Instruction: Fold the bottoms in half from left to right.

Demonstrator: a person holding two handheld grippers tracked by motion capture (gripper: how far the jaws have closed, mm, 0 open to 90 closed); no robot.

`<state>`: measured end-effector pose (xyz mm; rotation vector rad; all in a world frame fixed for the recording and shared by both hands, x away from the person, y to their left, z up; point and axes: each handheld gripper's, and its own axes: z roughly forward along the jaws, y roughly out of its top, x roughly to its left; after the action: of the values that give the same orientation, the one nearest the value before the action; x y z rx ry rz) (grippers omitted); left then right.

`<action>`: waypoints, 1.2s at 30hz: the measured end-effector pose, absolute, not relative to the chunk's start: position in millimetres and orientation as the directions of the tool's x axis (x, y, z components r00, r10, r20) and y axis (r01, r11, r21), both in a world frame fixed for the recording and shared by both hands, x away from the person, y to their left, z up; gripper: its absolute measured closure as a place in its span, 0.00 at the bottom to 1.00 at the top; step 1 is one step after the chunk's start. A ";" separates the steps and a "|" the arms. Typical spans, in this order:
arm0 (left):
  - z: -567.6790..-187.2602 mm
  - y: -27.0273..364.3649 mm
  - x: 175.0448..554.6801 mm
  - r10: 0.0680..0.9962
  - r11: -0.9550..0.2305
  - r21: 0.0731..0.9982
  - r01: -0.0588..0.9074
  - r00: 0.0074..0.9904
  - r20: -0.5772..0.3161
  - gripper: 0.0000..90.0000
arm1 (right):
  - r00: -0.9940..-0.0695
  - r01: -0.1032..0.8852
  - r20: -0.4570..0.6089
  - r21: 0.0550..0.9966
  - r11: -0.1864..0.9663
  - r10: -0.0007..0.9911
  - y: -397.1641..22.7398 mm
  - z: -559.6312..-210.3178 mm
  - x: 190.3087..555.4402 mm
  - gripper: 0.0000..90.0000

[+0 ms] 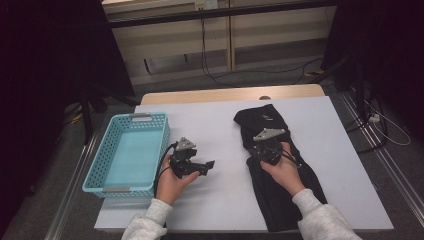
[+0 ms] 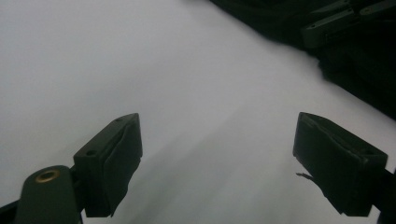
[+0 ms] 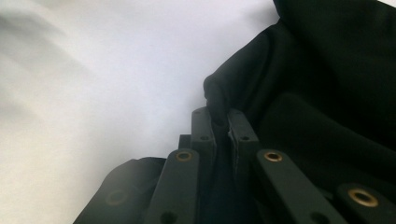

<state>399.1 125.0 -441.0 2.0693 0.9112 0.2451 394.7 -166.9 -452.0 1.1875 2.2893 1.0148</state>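
The black fabric garment (image 1: 280, 175) lay stretched out on the right half of the white tabletop (image 1: 220, 125), running from near the far edge down to the near edge, creased and bunched along its length. At its left edge, about midway, a fold of the cloth was caught by the right gripper (image 1: 260, 152) — in the right gripper view its fingers (image 3: 203, 135) stood pressed close together with a ridge of the dark cloth (image 3: 219, 105) pinched between them. The person's right hand (image 1: 285, 170) rested over the garment behind that gripper, a light grey sleeve (image 1: 320, 215) showing at the wrist.

Well apart to the left, the left gripper (image 1: 210, 165) sat low over bare tabletop, held in the left hand (image 1: 172, 182) and pointing across toward the garment. Its fingers (image 2: 112, 163) were spread wide with nothing between them — just the white surface (image 2: 187, 116) below.

Farther left, a light blue perforated plastic basket (image 1: 95, 170) with grey handles stood along the tabletop's left edge, just beside the left hand.
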 end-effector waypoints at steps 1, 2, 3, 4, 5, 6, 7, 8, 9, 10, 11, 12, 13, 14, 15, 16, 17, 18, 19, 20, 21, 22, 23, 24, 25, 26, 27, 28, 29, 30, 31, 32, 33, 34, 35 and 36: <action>-440.7 125.3 399.3 0.683 -0.382 0.765 0.519 0.716 -0.144 0.17 | -0.584 0.547 0.003 0.740 0.391 0.812 -165.7 -451.8 394.1 0.94; -440.6 125.4 399.4 0.683 -0.382 0.765 0.518 0.716 -0.144 0.17 | -0.592 0.544 0.001 0.739 0.398 0.806 -164.0 -451.8 393.2 0.94; -440.6 125.6 399.2 0.683 -0.383 0.765 0.518 0.716 -0.143 0.17 | -0.601 0.540 -0.002 0.736 0.408 0.799 -162.1 -452.0 392.4 0.94; -440.6 125.7 399.2 0.683 -0.385 0.764 0.518 0.717 -0.142 0.17 | -0.609 0.535 -0.005 0.735 0.416 0.793 -160.2 -452.2 391.6 0.94; -440.5 125.9 399.4 0.683 -0.386 0.763 0.518 0.717 -0.141 0.17 | -0.617 0.532 -0.006 0.734 0.422 0.787 -158.3 -452.0 390.6 0.94; -440.5 125.9 399.5 0.685 -0.382 0.765 0.518 0.715 -0.142 0.17 | -0.626 0.528 -0.005 0.733 0.429 0.780 -156.2 -451.8 389.6 0.94; -440.6 125.7 399.3 0.685 -0.379 0.766 0.519 0.714 -0.145 0.17 | -0.632 0.526 -0.002 0.733 0.430 0.775 -153.9 -451.4 388.4 0.94; -441.0 125.7 399.4 0.683 -0.384 0.765 0.517 0.717 -0.143 0.17 | -0.641 0.519 -0.004 0.734 0.438 0.767 -151.8 -451.0 387.5 0.94; -441.1 125.7 399.4 0.679 -0.391 0.760 0.519 0.720 -0.142 0.17 | -0.650 0.514 -0.006 0.733 0.445 0.760 -149.3 -450.7 386.3 0.94; -441.5 125.3 399.4 0.680 -0.389 0.761 0.519 0.719 -0.143 0.17 | -0.661 0.506 -0.009 0.733 0.455 0.751 -146.4 -450.2 384.5 0.94; -441.7 125.0 399.6 0.680 -0.387 0.762 0.520 0.719 -0.146 0.17 | -0.668 0.503 -0.008 0.732 0.459 0.744 -144.6 -450.0 383.4 0.94; -441.6 124.8 399.6 0.680 -0.387 0.762 0.519 0.719 -0.145 0.17 | -0.675 0.499 -0.007 0.732 0.463 0.738 -142.2 -449.9 381.8 0.94; -441.7 124.6 399.4 0.679 -0.388 0.762 0.519 0.720 -0.144 0.17 | -0.681 0.498 -0.002 0.732 0.465 0.732 -140.0 -449.9 380.2 0.94; -441.8 124.2 399.3 0.680 -0.385 0.763 0.519 0.719 -0.146 0.17 | -0.688 0.495 0.000 0.731 0.470 0.726 -137.9 -450.0 378.7 0.94; -441.8 124.2 399.3 0.680 -0.385 0.763 0.520 0.718 -0.146 0.17 | -0.695 0.491 -0.002 0.729 0.477 0.719 -136.0 -450.0 377.4 0.94; -441.8 124.3 399.5 0.681 -0.382 0.764 0.520 0.717 -0.147 0.17 | -0.702 0.487 -0.001 0.730 0.480 0.713 -134.5 -449.7 376.1 0.94; -441.4 124.7 399.4 0.681 -0.379 0.763 0.523 0.716 -0.152 0.17 | -0.706 0.487 0.007 0.732 0.477 0.709 -133.0 -449.4 374.8 0.94; -441.1 125.4 399.8 0.679 -0.386 0.762 0.519 0.719 -0.145 0.17 | -0.711 0.486 0.013 0.732 0.477 0.703 -131.6 -449.0 373.6 0.94; -440.9 125.7 399.7 0.682 -0.384 0.763 0.520 0.716 -0.145 0.17 | -0.716 0.483 0.017 0.734 0.478 0.698 -130.2 -448.6 372.5 0.94; -441.0 125.9 399.9 0.685 -0.381 0.765 0.519 0.714 -0.143 0.17 | -0.726 0.477 0.019 0.734 0.484 0.687 -128.0 -448.6 371.2 0.94; -441.2 125.9 400.4 0.687 -0.374 0.768 0.519 0.711 -0.146 0.17 | -0.733 0.474 0.023 0.734 0.487 0.679 -126.3 -448.7 370.3 0.94; -440.7 125.8 400.4 0.692 -0.366 0.769 0.524 0.706 -0.151 0.16 | -0.741 0.472 0.027 0.732 0.492 0.671 -124.1 -448.9 368.8 0.93; -440.3 126.3 400.6 0.692 -0.367 0.771 0.521 0.706 -0.147 0.16 | -0.751 0.467 0.033 0.732 0.496 0.659 -121.7 -449.5 367.7 0.93; -440.1 126.4 400.5 0.693 -0.365 0.770 0.523 0.705 -0.150 0.16 | -0.760 0.464 0.042 0.733 0.497 0.648 -119.4 -449.9 366.5 0.93; -440.1 126.4 400.6 0.694 -0.364 0.770 0.524 0.704 -0.151 0.16 | -0.769 0.462 0.050 0.733 0.500 0.637 -117.5 -450.0 365.5 0.93; -440.1 126.5 400.7 0.695 -0.364 0.770 0.524 0.703 -0.150 0.16 | -0.777 0.461 0.056 0.729 0.506 0.627 -115.7 -449.8 364.4 0.93; -440.0 126.5 400.7 0.696 -0.361 0.770 0.526 0.701 -0.152 0.16 | -0.783 0.459 0.054 0.722 0.517 0.619 -113.9 -449.2 363.1 0.93; -440.2 126.6 400.5 0.696 -0.360 0.769 0.527 0.701 -0.154 0.16 | -0.790 0.454 0.054 0.722 0.523 0.611 -112.3 -448.6 362.1 0.93; -440.3 126.9 400.6 0.693 -0.367 0.767 0.527 0.704 -0.152 0.16 | -0.794 0.454 0.061 0.720 0.524 0.605 -111.0 -448.1 361.2 0.93; -440.6 126.9 400.9 0.694 -0.366 0.767 0.527 0.704 -0.152 0.16 | -0.797 0.454 0.065 0.721 0.524 0.600 -109.7 -448.2 360.6 0.93; -440.4 127.2 401.5 0.695 -0.364 0.768 0.527 0.703 -0.153 0.16 | -0.800 0.452 0.068 0.722 0.524 0.596 -108.7 -448.4 360.0 0.93; -439.5 127.8 402.1 0.696 -0.361 0.769 0.527 0.701 -0.154 0.16 | -0.801 0.452 0.069 0.720 0.527 0.594 -107.4 -449.0 359.2 0.92; -439.1 128.0 402.2 0.698 -0.355 0.772 0.527 0.699 -0.155 0.16 | -0.801 0.454 0.067 0.717 0.529 0.595 -106.5 -449.6 358.6 0.89; -438.5 128.8 402.5 0.696 -0.363 0.770 0.525 0.702 -0.151 0.15 | -0.796 0.460 0.073 0.718 0.522 0.601 -106.7 -450.2 358.8 0.88; -438.6 129.2 402.6 0.697 -0.364 0.769 0.525 0.702 -0.149 0.15 | -0.798 0.463 0.082 0.718 0.520 0.597 -107.1 -450.9 359.1 0.85; -439.0 129.2 402.6 0.698 -0.361 0.769 0.528 0.699 -0.152 0.15 | -0.798 0.467 0.087 0.715 0.520 0.597 -107.5 -450.6 359.1 0.82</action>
<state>402.6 129.2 -439.0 2.0486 0.9370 0.2518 359.1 -107.5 -450.6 0.9142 2.5872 1.1398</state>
